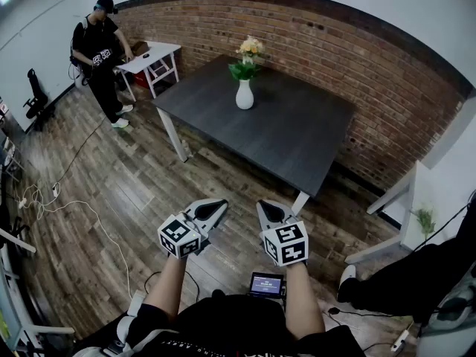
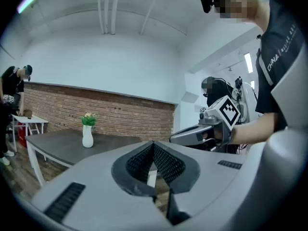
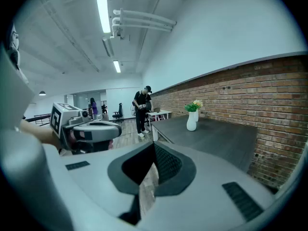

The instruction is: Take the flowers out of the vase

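While pale yellow flowers with green leaves [image 1: 250,48] stand upright in a white bulbous ceramic vase [image 1: 245,95], the vase rests on the far left part of a dark grey square table [image 1: 297,140], near the corner that lies closest to the red brick wall [image 1: 357,65]. Bare tabletop spreads from the vase toward the near and right edges. The table's far side runs along the brick wall, while its left and near edges face an open brown wood-plank floor [image 1: 111,192].

Well short of the near edge and over that floor, the grey left gripper [image 1: 212,210] and the grey right gripper [image 1: 269,213] are held side by side, tips toward the table. Each has its jaws pressed together, with nothing between them, and neither touches the table or the vase.

Beyond the table's left edge, a person in black clothes [image 1: 100,58] stands at a small white desk [image 1: 152,56], well apart from the vase. A thin white cable [image 1: 82,207] trails across the floor at left, and a black office chair [image 1: 35,99] stands by the white wall
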A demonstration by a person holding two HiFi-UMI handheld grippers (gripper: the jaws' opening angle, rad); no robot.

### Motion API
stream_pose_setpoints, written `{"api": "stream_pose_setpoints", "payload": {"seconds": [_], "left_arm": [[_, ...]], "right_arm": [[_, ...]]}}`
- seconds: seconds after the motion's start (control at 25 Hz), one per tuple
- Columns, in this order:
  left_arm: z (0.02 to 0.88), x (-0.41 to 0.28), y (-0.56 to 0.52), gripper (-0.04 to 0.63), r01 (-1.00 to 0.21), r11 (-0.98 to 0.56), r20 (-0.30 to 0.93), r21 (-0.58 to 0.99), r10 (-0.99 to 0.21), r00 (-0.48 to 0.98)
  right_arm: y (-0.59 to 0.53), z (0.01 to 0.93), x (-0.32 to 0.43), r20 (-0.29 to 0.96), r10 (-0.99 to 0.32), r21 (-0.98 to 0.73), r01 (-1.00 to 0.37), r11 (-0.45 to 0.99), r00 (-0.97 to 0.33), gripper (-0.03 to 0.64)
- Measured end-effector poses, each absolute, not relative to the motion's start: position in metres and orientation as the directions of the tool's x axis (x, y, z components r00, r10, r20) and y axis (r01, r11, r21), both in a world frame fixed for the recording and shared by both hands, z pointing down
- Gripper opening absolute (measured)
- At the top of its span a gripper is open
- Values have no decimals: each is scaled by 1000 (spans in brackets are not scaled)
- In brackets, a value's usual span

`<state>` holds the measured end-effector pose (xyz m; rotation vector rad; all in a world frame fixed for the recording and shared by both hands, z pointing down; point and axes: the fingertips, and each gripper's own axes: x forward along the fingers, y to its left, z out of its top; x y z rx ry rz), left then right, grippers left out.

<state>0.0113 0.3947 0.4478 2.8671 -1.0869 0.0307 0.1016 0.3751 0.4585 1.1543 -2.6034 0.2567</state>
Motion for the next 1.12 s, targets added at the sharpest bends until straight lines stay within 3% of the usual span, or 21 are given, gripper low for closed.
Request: {"api": "stream_pose_setpoints", "payload": {"seconds": [0.72, 1.12], "left_arm": [[443, 10, 409, 3, -628, -774, -4, 82, -631, 776], [454, 20, 401, 3, -643, -761, 50, 89, -641, 766]], "right_arm": [[386, 446, 103, 272, -714, -88, -756, 649, -645, 5], [378, 447, 114, 258, -707, -117, -748, 654, -658, 5]]}}
